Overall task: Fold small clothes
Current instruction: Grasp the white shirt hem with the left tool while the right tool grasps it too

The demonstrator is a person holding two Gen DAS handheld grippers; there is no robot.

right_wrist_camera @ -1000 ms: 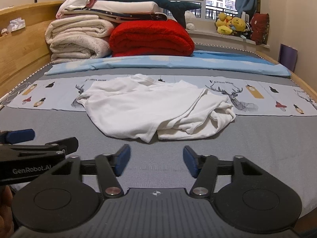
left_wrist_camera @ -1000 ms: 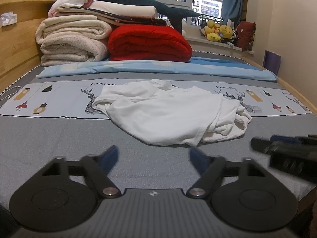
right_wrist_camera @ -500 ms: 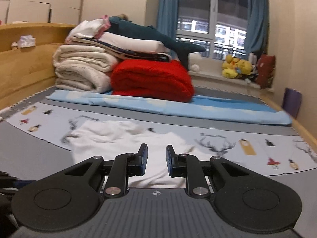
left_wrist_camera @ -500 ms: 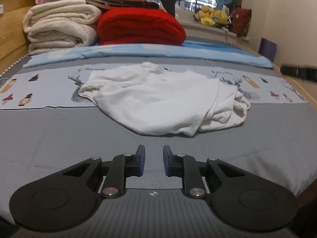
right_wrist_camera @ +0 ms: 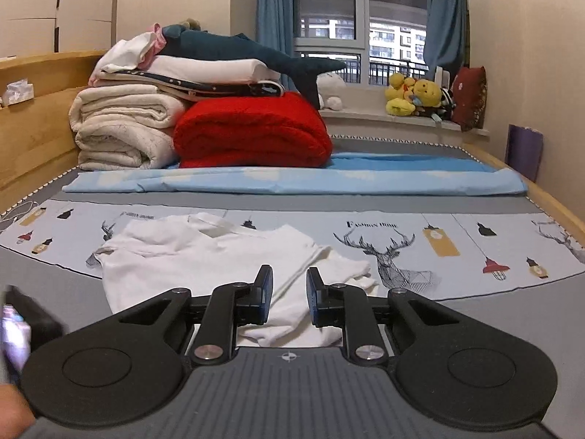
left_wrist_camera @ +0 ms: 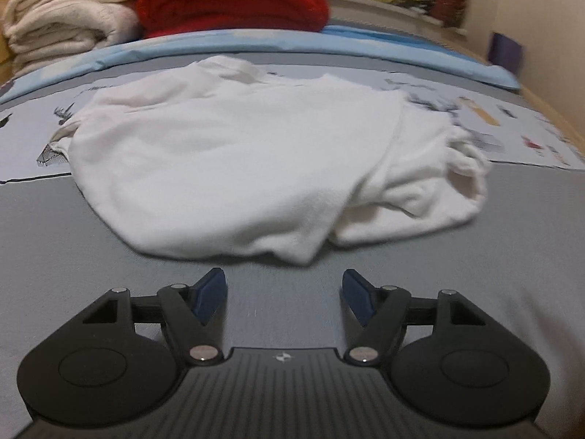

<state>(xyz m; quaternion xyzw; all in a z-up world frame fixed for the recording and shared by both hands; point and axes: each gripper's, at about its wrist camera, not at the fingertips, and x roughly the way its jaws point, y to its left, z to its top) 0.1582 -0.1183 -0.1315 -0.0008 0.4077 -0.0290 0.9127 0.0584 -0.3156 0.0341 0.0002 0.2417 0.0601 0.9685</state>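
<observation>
Because the crumpled white cotton T-shirt (left_wrist_camera: 237, 161) lies bunched on the bed (left_wrist_camera: 55, 226) just ahead of the left tongs (left_wrist_camera: 283, 294), whose jaws have just been opening and stand released and empty, a pinch could catch two layers. The right tongs (right_wrist_camera: 289, 294) hover nearly clenched, gripping nothing. Beyond them, the printed sheet (right_wrist_camera: 457, 241) reads "Fashion", its second word unclear.
</observation>
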